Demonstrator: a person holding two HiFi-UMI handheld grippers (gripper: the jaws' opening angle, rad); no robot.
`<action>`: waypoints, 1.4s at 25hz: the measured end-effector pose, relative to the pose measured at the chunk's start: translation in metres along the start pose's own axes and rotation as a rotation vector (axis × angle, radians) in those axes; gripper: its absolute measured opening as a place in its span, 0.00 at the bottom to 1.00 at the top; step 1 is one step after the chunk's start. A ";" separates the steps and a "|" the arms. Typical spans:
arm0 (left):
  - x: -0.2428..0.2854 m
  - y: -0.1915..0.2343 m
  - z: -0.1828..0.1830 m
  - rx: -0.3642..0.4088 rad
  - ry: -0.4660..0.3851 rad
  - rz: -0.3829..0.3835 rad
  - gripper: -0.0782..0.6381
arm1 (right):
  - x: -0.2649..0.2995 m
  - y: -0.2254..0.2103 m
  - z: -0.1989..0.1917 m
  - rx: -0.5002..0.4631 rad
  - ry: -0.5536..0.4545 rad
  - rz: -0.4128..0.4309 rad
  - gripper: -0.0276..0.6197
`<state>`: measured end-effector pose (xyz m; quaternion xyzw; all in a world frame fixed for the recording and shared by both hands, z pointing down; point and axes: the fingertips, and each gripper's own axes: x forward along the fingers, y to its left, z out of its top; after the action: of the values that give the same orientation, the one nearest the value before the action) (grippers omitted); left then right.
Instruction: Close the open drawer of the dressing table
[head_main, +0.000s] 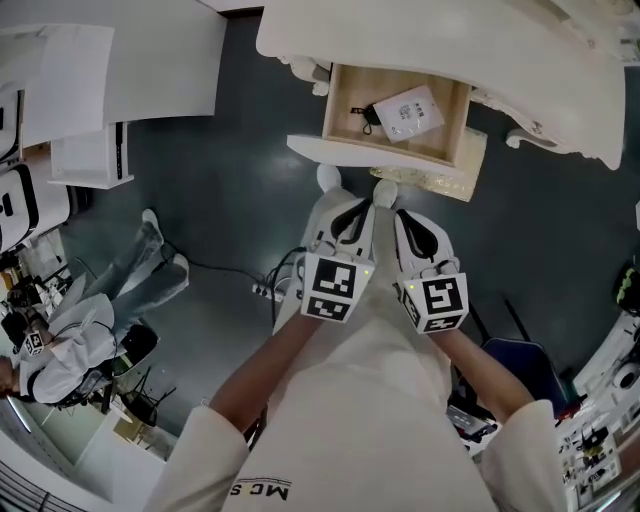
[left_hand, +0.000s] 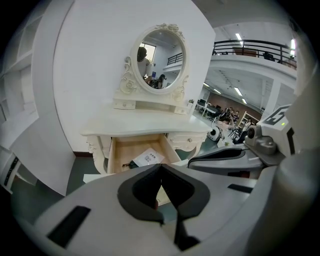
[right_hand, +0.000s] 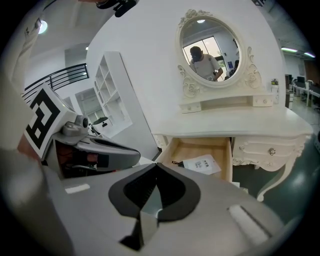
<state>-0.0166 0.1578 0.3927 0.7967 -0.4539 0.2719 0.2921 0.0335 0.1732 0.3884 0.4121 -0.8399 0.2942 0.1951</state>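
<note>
Evidently poised to push, the left hand-held gripper (left_hand: 160, 170) and right hand-held gripper (right_hand: 156, 169) hover, jaws together and empty, near the open drawer (head_main: 352, 150).

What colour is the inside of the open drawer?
The drawer is pale wood inside, unlike the white dressing table; clearest in the head view.

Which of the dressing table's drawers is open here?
The middle drawer, pulled out with its bare wood interior and a white packet showing; the small knobbed drawer beside it sits flush, shut.
</note>
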 end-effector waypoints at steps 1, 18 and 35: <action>0.003 0.001 -0.003 -0.002 0.004 0.001 0.12 | 0.003 0.001 -0.002 -0.002 0.005 0.006 0.04; 0.057 0.034 -0.056 -0.038 0.034 0.042 0.12 | 0.043 -0.028 -0.038 0.050 0.021 -0.071 0.04; 0.095 0.063 -0.077 -0.045 0.056 0.088 0.12 | 0.076 -0.028 -0.055 0.045 0.050 -0.060 0.04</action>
<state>-0.0429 0.1325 0.5253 0.7612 -0.4864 0.2962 0.3102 0.0163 0.1515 0.4819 0.4341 -0.8151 0.3174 0.2156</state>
